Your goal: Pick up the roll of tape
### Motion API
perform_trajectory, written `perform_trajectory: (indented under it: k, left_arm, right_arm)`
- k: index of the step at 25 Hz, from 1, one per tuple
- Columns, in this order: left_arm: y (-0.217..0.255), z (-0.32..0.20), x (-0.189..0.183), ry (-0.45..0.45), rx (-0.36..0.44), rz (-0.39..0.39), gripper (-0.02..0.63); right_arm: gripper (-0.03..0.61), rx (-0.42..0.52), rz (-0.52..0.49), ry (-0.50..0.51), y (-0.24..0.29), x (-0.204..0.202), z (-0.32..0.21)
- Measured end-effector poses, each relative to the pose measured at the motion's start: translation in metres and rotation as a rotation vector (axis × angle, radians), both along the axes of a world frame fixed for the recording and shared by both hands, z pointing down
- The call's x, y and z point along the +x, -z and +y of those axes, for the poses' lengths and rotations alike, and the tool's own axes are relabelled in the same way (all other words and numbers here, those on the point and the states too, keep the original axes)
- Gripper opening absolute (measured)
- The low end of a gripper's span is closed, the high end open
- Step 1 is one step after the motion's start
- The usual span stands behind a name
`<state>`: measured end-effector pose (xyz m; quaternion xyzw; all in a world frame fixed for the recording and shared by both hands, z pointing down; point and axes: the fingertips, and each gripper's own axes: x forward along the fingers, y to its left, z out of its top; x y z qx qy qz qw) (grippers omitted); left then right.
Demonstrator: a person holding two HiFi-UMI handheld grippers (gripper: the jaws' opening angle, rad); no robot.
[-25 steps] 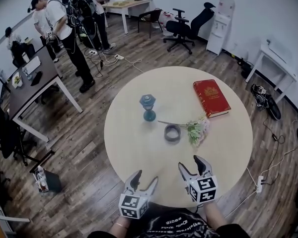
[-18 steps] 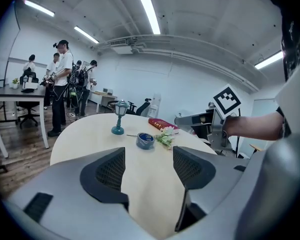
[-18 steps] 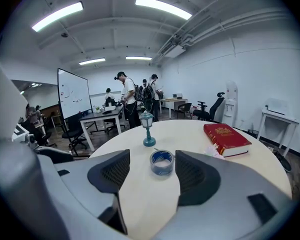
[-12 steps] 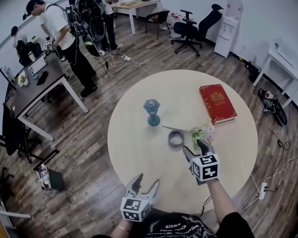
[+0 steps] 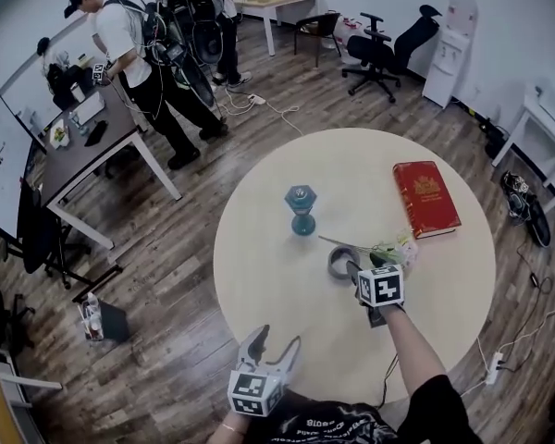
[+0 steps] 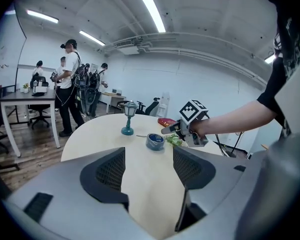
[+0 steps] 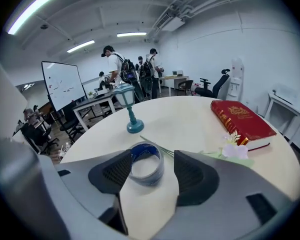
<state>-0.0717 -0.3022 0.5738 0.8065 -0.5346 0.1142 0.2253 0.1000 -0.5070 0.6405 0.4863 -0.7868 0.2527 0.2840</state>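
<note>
The roll of tape [image 5: 340,262], grey with a blue inner face, lies flat near the middle of the round table [image 5: 268,285]. My right gripper [image 5: 361,265] has reached it. In the right gripper view the tape [image 7: 146,165] sits between the two jaws of the right gripper [image 7: 152,160], which are closing, and the pads stand apart from its sides. My left gripper [image 5: 274,340] hovers open and empty at the table's near edge. From the left gripper view the tape [image 6: 154,141] lies ahead of the left gripper [image 6: 149,156], with the right gripper [image 6: 173,129] just beside it.
A teal lantern ornament [image 5: 302,209] stands beyond the tape. A spray of flowers [image 5: 393,251] lies against the tape's right side, and a red book [image 5: 426,198] lies further right. People stand by a desk [image 5: 83,146] at the back left, office chairs behind.
My right gripper has moved forward and down across the table from its near edge until its jaws straddle the tape. The left gripper has stayed at the near edge.
</note>
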Motion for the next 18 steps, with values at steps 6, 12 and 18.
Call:
perform_trajectory:
  k: [6, 12, 18]
  left_arm:
    - [-0.008, -0.002, -0.003, 0.012, -0.037, -0.026, 0.31]
    - [-0.01, -0.007, -0.004, 0.013, -0.046, -0.069, 0.31]
    - [-0.017, -0.004, -0.015, 0.042, -0.074, -0.089, 0.31]
  right_arm:
    - [0.275, -0.087, 0.046, 0.006, -0.036, -0.01, -0.026]
    - [0.266, -0.177, 0.09, 0.018, -0.064, -0.011, -0.038]
    - [0.202, -0.225, 0.151, 0.011, -0.077, -0.009, -0.041]
